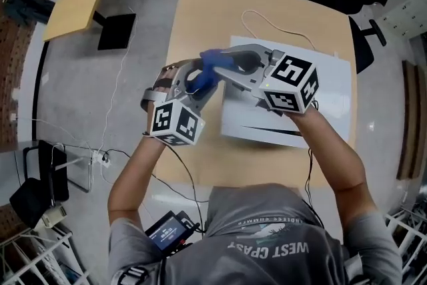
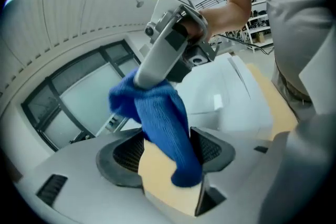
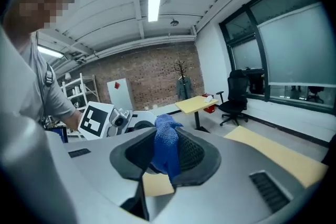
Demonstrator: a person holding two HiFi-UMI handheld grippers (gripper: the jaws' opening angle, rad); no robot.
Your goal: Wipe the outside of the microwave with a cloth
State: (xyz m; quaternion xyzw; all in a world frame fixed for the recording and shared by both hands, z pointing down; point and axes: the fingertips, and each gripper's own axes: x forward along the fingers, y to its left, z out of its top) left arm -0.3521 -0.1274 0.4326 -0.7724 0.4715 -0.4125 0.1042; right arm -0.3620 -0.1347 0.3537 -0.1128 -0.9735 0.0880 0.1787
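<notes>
The blue knitted cloth (image 1: pixel 212 67) is held up in the air over the left edge of the white box-shaped microwave (image 1: pixel 330 90) and touches none of its faces. My right gripper (image 3: pixel 165 157) is clenched on the cloth's upper part, and the free end hangs down from it. My left gripper (image 2: pixel 167 152) is released. Its jaws stand apart with the hanging end between them, lying against one ribbed black pad and clear of the other. I judge this to be a handling step with no wiping stroke under way. No view shows whether any outer face is already clean, so I take the top, sides and front to be left to do. The cloth is soft and looped in texture, bunched at the grip, and should drape and fold under light pressure. The microwave shell is smooth, flat and matt white, with square edges. Beneath the microwave is a tan wooden table (image 1: pixel 193 23) with a plain flat top. A thin white cable (image 1: pixel 267 22) runs over the table behind the microwave.
</notes>
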